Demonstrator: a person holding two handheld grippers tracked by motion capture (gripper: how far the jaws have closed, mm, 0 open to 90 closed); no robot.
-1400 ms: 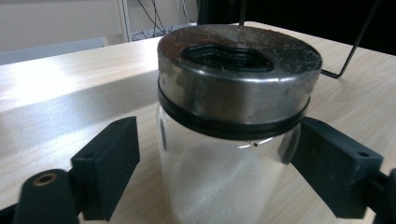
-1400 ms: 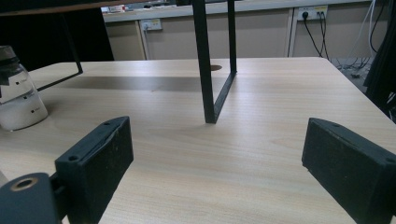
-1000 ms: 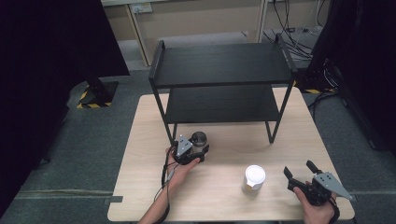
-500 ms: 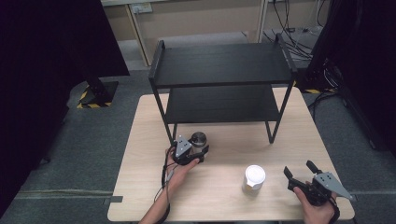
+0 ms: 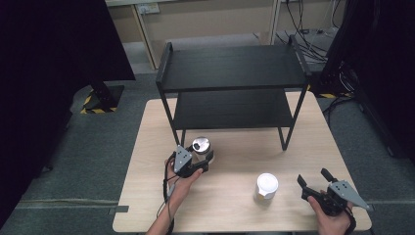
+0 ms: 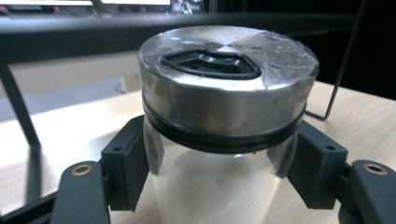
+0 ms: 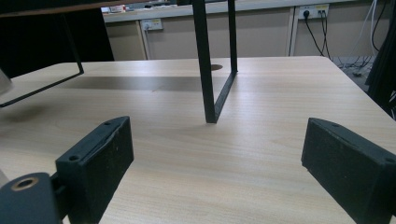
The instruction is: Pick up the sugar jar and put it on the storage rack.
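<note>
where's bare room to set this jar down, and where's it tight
Both tiers of the black shelf lie bare, as does the table right of its legs. The strip between the white cup and the open right gripper is tighter. The left gripper clamps the jar beside the shelf's front leg.

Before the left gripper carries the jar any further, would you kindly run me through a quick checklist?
1. Left gripper shut on the glass jar, pads on the glass below the lid: ok.
2. Steel lid seated on the jar: ok.
3. Jar upright: ok.
4. Black shelf rack, both shelves bare: ok.
5. Right gripper open, holding nothing, apart from the white cup: ok.
6. Jar lifted off the wooden table: cannot tell.
</note>
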